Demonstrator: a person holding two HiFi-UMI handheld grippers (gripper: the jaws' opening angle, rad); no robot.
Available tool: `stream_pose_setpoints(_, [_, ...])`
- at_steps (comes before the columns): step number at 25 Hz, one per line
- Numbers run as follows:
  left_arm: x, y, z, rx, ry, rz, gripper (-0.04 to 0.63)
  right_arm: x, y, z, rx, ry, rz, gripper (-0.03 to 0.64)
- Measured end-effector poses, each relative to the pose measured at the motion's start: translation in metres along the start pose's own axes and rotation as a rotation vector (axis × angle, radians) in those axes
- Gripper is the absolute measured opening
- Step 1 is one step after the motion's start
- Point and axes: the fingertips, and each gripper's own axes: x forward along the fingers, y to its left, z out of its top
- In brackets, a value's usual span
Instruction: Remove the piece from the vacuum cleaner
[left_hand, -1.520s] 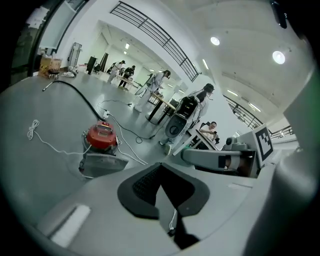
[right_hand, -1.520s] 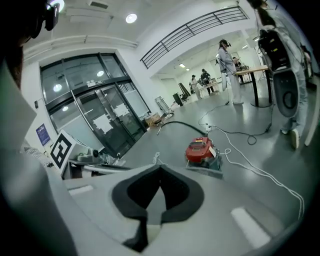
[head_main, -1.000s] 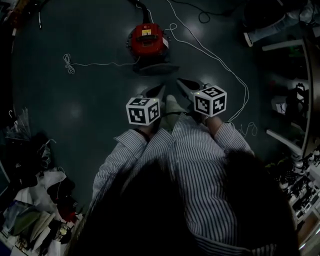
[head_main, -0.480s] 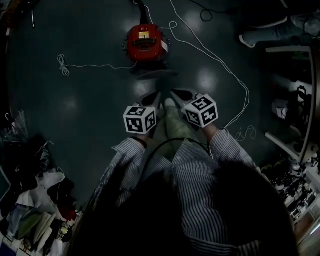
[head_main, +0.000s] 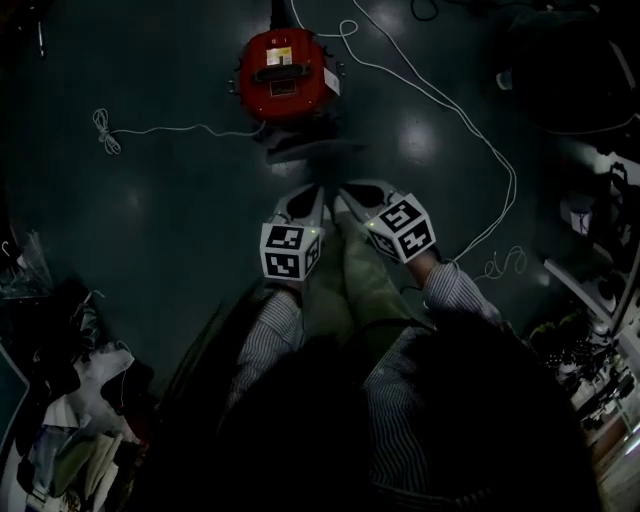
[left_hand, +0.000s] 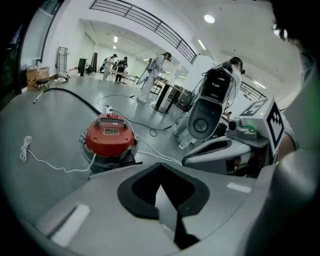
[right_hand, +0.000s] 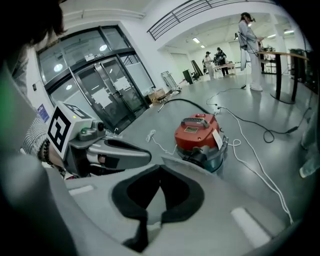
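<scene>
Nearest, the left gripper (head_main: 310, 192) and right gripper (head_main: 347, 190) are held side by side ahead of the person's striped sleeves (head_main: 268, 338), each with its jaws pressed together on nothing. Farther off and well apart from both, the red vacuum cleaner (head_main: 285, 75) stands on the dark floor (head_main: 150, 200). A white cord (head_main: 437, 98) trails past it.

A glossy grey floor (left_hand: 45, 115) spreads beneath white walls (left_hand: 70, 30), ceiling lights (left_hand: 209, 19), glass doors (right_hand: 100, 85) and distant tables (right_hand: 280, 53).
</scene>
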Motion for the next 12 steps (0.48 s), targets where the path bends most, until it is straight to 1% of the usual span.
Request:
stream_pose_setpoints(4, [0.03,0.027,-0.02,0.031,-0.017,0.033,0.006,0.027,-0.026,-0.028,-0.037,0.025,-0.008,0.003])
stream_pose_setpoints(6, [0.044,0.039,-0.031,0.062,-0.01,0.045,0.008,0.038,-0.04,-0.038,-0.054,0.035,-0.016,0.003])
stream_pose_setpoints(7, [0.05,0.044,-0.035,0.082,-0.005,0.053,0.008,0.044,-0.047,-0.042,-0.058,0.043,-0.014,0.003])
stream_pose_setpoints(8, [0.056,0.049,-0.037,0.107,0.0,0.063,0.021,0.049,-0.053,-0.046,-0.066,0.052,-0.009,0.003])
stream_pose_setpoints(9, [0.062,0.053,-0.038,0.141,0.004,0.075,0.047,0.055,-0.059,-0.049,-0.076,0.063,-0.004,0.004])
stream_pose_setpoints(11, [0.072,0.06,-0.039,0.201,0.019,0.099,0.06,0.064,-0.071,-0.054,-0.101,0.084,0.0,0.005])
stream_pose_setpoints(12, [0.077,0.064,-0.039,0.213,0.028,0.107,0.074,0.068,-0.077,-0.055,-0.115,0.093,0.0,0.005])
